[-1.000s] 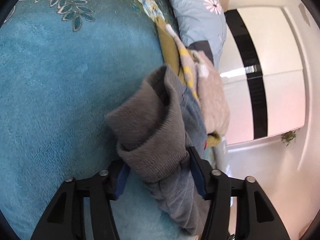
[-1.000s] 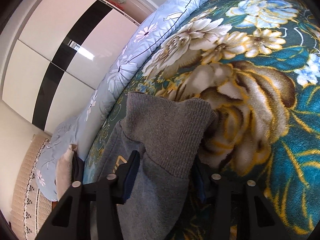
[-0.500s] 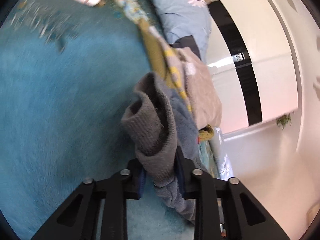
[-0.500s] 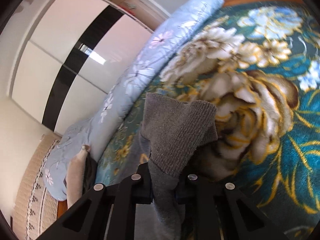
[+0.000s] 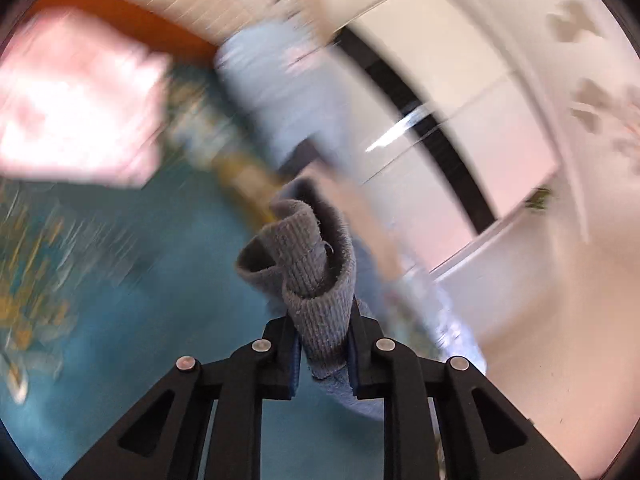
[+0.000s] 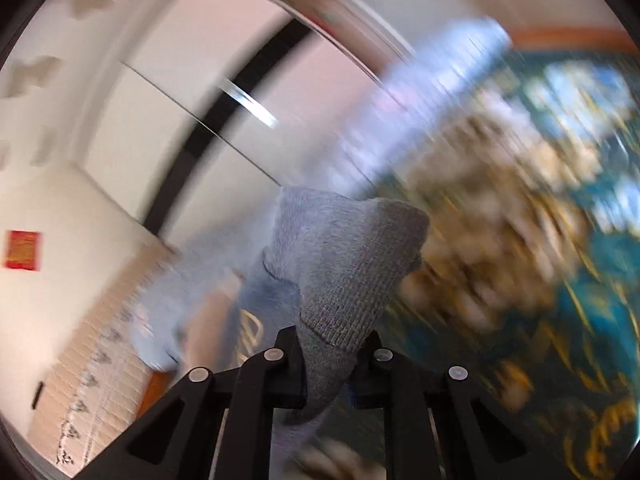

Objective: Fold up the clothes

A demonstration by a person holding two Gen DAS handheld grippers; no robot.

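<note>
Left claw [image 5: 323,354] is clamped on the grey garment [image 5: 316,276]: the ribbed knit cuff sits pinched between both fingers, blue pads pressed against the fabric on either side. The cuff bunches up toward 12 o'clock above the fingertips, curling into an open loop at about 11. More of the same grey cloth hangs past the claw toward 5 o'clock.

Right claw [image 6: 326,364] is likewise closed on the grey garment [image 6: 352,264], gripping another ribbed band. The fabric fans out wide toward 12 to 1 o'clock from the pinch point, and a narrow tail drops below the fingers toward 6. A fleecy, lighter panel of the garment shows at 11 o'clock of the claw, with a yellow mark on it near 9 o'clock, partly hidden.

Both views are heavily motion-blurred, so the background is rough. In the left view the teal blanket on the bed [image 5: 132,300] fills 7 to 10 o'clock. A pink folded item [image 5: 76,108] sits at 10 o'clock, and a light blue quilt [image 5: 288,96] at 12. The white wardrobe with a black stripe [image 5: 432,128] runs from 1 to 3 o'clock.

In the right view the floral teal-and-gold blanket [image 6: 520,248] covers 2 to 5 o'clock, the light blue quilt [image 6: 424,92] streaks toward 1, and the wardrobe [image 6: 208,120] sits at 10 to 11. Cannot tell whether the garment touches the bed.
</note>
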